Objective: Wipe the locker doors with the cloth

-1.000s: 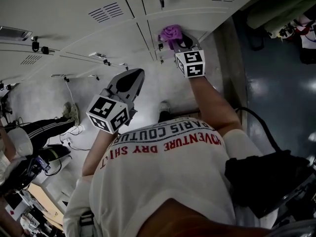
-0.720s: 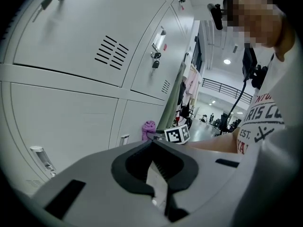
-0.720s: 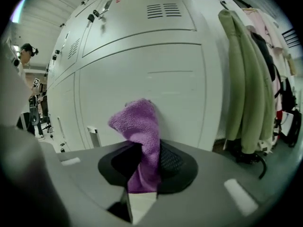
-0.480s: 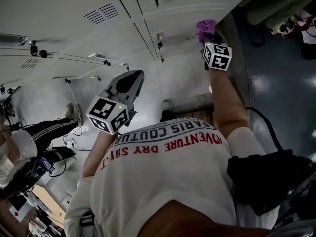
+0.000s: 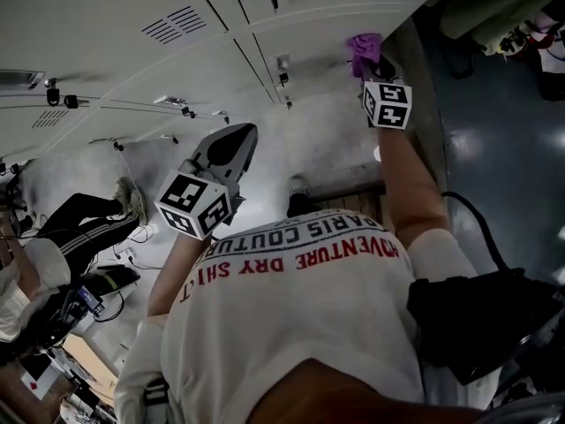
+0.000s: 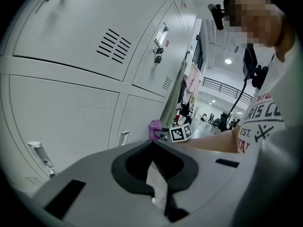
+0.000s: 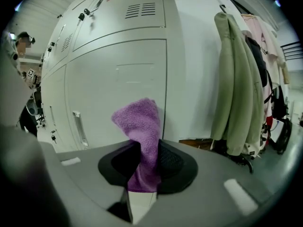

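Observation:
A purple cloth (image 7: 138, 122) sticks up from my right gripper (image 7: 142, 157), which is shut on it. In the head view the cloth (image 5: 362, 47) presses on the pale grey locker door (image 5: 327, 16) near its right edge, with the right gripper (image 5: 367, 63) just behind it. My left gripper (image 5: 235, 140) hangs lower, off the lockers, jaws shut with nothing in them. From the left gripper view, the left gripper (image 6: 154, 167) faces the locker doors (image 6: 80, 46); the cloth (image 6: 155, 128) and the right gripper's marker cube (image 6: 180, 133) show far off.
Coats (image 7: 236, 84) hang just right of the lockers. Door handles and keys (image 5: 282, 69) stick out of the doors. A person in dark trousers (image 5: 79, 219) sits at the left by cables. A black bag (image 5: 481, 316) hangs at my right side.
The right gripper has carried the cloth rightward across the locker door to its right edge, and barely moved in the last half second. The left gripper stays put.

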The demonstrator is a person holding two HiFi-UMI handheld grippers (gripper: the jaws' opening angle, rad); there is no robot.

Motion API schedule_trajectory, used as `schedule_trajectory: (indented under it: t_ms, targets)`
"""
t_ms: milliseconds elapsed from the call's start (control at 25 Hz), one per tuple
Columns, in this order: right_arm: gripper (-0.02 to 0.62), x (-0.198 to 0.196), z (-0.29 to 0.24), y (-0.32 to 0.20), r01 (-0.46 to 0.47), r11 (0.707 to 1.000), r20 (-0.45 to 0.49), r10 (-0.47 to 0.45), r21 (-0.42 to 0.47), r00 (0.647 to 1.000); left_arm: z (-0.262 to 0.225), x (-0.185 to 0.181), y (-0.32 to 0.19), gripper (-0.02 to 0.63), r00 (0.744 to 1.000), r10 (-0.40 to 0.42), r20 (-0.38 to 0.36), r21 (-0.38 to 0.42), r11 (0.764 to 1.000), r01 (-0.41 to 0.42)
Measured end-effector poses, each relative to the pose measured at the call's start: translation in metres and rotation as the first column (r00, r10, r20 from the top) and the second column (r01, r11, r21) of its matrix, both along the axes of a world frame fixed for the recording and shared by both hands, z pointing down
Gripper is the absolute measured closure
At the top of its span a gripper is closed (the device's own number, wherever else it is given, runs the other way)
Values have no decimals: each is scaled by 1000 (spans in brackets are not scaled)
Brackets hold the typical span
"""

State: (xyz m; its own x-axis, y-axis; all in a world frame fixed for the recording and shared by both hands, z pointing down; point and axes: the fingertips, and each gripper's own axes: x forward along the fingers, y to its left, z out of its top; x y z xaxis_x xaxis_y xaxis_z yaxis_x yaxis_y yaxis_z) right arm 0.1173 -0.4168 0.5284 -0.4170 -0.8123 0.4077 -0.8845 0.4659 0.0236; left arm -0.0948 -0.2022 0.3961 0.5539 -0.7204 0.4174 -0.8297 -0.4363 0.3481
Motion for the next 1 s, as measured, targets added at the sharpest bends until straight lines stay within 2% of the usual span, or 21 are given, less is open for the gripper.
schedule_trajectory:
  t_ms: [200,480,720,1000]
  targets:
    - [509,-46,8,34,152,988,8,-152,4,988,6,-1,-2,606,1000,-7,-6,-9,1000,7]
    - [509,-130,23,76,349,937,32,-349,2,937,13,-14,-1,606,999,-37,0,-22,999,37]
    - [509,-162,41,81,382,924,24,-381,-30,924,20,-25,7,606,998,-65,4,-38,997,65]
    - [509,-175,72,65,339,937,-4,-341,-80,940,35,-23,9,606,998,-61,10,-64,996,62]
